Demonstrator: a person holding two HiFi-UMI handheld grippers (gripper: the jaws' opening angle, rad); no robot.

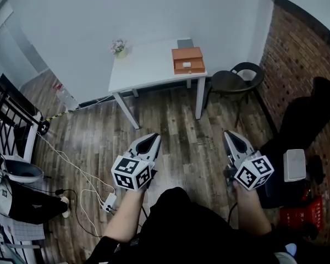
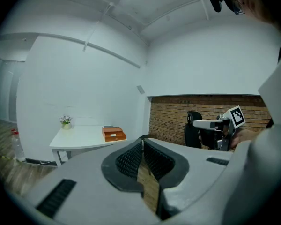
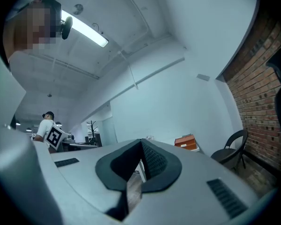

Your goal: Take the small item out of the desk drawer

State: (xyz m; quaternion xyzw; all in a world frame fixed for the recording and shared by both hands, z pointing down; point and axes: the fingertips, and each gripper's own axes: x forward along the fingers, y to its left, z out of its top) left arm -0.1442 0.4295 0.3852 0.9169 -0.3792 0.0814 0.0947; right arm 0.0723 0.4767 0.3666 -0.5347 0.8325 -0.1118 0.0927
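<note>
Orange wooden drawer box [image 1: 187, 60] is seen on white surface [image 1: 143, 70], upper centre; small item unseen, judged inside. Left claw [image 1: 153, 138] and right claw [image 1: 229, 135] are pinched together, empty, well apart from it. Box is best approached squarely, one claw opened first.

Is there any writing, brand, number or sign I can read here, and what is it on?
No readable text anywhere.
The cube on the left gripper: black-and-white square pattern, no letters.
The cube on the right gripper: same kind of pattern, no letters.
The white patch on the orange drawer box: too small to read.
</note>
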